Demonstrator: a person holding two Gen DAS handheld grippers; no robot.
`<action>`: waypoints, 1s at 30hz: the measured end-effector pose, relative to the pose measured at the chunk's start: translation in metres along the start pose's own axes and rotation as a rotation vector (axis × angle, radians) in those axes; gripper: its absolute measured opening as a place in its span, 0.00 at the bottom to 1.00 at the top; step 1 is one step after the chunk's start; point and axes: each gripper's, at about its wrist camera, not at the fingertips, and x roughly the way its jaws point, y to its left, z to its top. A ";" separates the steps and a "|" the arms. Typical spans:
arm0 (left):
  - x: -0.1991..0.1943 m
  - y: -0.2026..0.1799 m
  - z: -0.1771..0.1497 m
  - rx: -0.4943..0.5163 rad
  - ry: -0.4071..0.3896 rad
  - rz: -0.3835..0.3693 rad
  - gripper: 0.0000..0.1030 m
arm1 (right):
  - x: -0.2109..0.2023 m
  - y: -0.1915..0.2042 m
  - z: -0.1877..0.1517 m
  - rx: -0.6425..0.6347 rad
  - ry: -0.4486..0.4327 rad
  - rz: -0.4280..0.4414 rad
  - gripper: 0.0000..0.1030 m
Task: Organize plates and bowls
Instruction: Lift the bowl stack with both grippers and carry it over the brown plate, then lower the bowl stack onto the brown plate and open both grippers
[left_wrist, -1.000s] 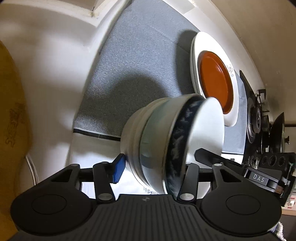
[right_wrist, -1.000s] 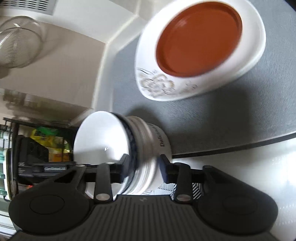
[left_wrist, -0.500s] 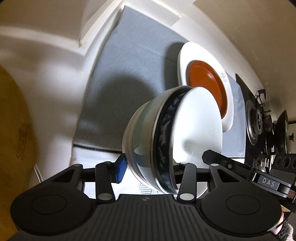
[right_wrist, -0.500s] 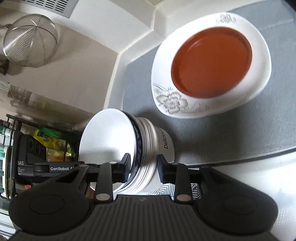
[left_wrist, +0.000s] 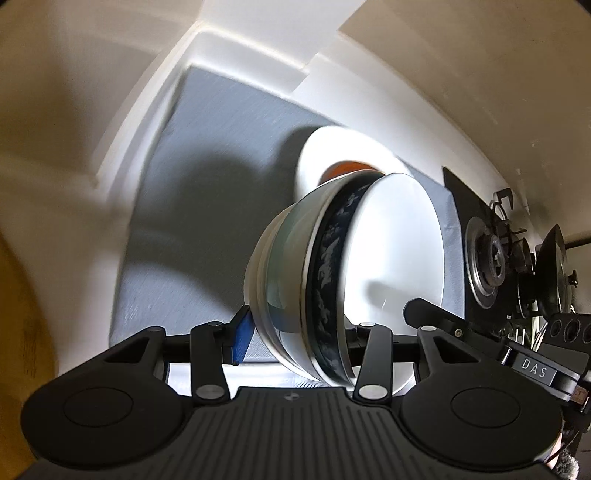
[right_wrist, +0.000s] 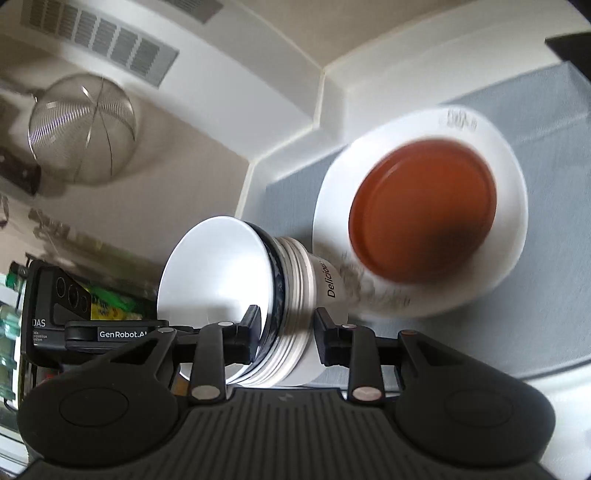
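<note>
**Both grippers clamp one nested stack of bowls above the grey mat**

We see a nested stack of bowls (left_wrist: 332, 280), white ones with a dark blue patterned bowl set among them, held on its side in the air between our two tools. In the right wrist view the same stack (right_wrist: 258, 295) shows its white inside facing left and a white outer wall with black lettering facing right.

Our left gripper (left_wrist: 299, 339) points steeply down; its blue-padded finger (left_wrist: 242, 334) presses the outer wall of the stack and its other finger sits inside the rim, so it is clamped on the stack. Our right gripper (right_wrist: 284, 332) slants down less steeply and takes the opposite rim: one finger lies against the white inside, the other against the lettered outer wall, gripping the stack as well. Each tool shows at the edge of the other's view.

Below and beyond the stack lies a grey textured mat (left_wrist: 207, 192) on a white counter. On the mat rests a white plate with a floral print (right_wrist: 509, 229), and a round orange-brown plate (right_wrist: 424, 210) sits in its middle; both are blurred.

A black gas burner (left_wrist: 487, 262) stands past the mat, and a wire mesh strainer (right_wrist: 81, 129) hangs on the wall.
</note>
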 end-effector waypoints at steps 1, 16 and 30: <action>-0.001 -0.005 0.003 0.007 -0.003 0.000 0.44 | -0.003 -0.002 0.004 0.002 -0.012 0.001 0.33; 0.046 -0.065 0.063 0.093 0.008 -0.024 0.44 | -0.027 -0.050 0.064 0.040 -0.125 -0.062 0.33; 0.070 -0.069 0.074 0.105 0.009 0.024 0.44 | -0.015 -0.087 0.074 0.072 -0.110 -0.064 0.33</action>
